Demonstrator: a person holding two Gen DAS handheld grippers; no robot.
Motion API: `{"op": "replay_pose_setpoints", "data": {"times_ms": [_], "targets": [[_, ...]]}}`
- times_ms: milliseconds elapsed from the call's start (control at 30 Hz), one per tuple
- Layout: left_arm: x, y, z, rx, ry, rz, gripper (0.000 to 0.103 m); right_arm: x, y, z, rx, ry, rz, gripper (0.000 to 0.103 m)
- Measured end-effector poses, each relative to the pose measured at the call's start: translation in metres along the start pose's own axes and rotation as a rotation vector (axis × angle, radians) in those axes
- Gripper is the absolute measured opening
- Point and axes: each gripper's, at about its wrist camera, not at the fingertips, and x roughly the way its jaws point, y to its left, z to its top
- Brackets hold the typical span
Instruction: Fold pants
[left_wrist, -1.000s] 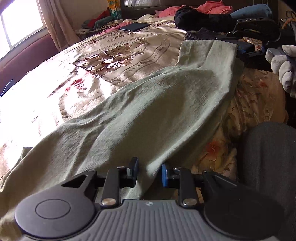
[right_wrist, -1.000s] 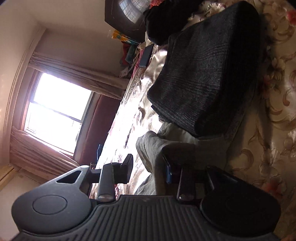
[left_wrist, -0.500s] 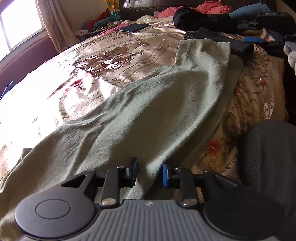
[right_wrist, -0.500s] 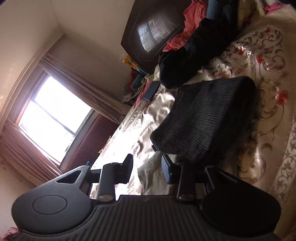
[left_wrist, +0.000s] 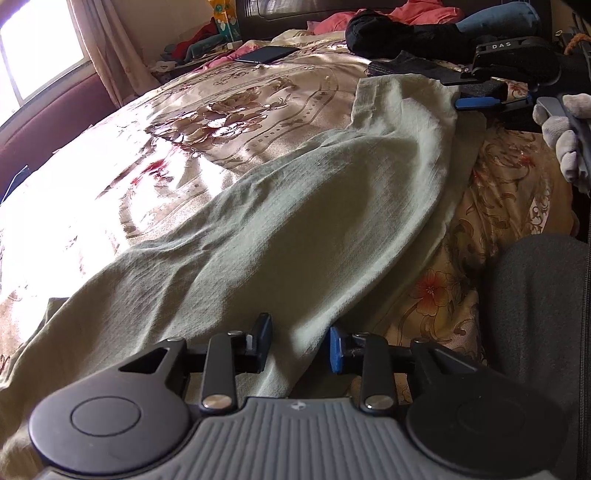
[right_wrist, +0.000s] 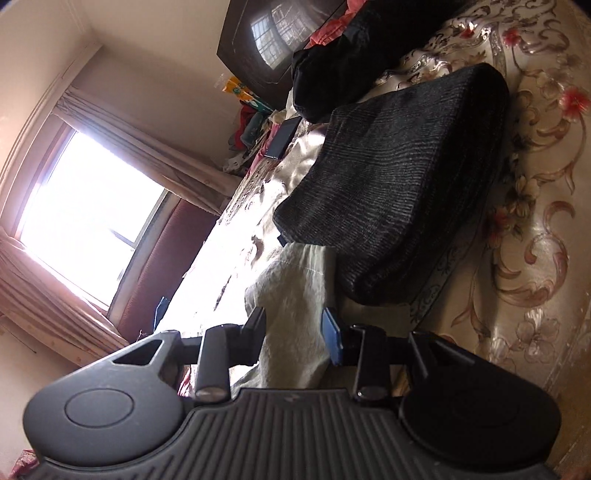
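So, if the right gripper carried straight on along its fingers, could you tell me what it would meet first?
Most likely the pale green pants, already lying between the right gripper's open jaws; the folded dark garment lies beyond, though depth is unclear.

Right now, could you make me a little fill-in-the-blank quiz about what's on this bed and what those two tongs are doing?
1. The pants spread across the bed are pale ____ in colour.
2. The folded dark garment lies at the end of the pants nearest the ____ tongs.
3. The jaws of the left tongs stand ____, with pants fabric between them.
4. The bedspread carries a ____ pattern.

Missing words: green; right; open; floral
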Motion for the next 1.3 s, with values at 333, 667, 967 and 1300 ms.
{"op": "replay_pose_setpoints", "data": {"times_ms": [333,667,967,1300], "targets": [[-0.002,0.003,-0.002,-0.002,-0.006,-0.011,0.046,-0.012,0.012,0.007,0.008,-0.017,-0.004,0.007],[-0.002,0.002,-0.002,-0.005,-0.005,-0.009,0.046,0.008,0.005,0.013,-0.050,-0.017,-0.097,0.024],[-0.003,0.005,-0.004,-0.016,-0.014,-0.021,0.046,0.004,0.015,0.014,-0.057,-0.020,-0.099,0.009],[-0.015,0.009,-0.009,0.006,-0.003,-0.010,0.046,-0.048,0.030,0.012,0.030,-0.024,0.000,0.006]]}}
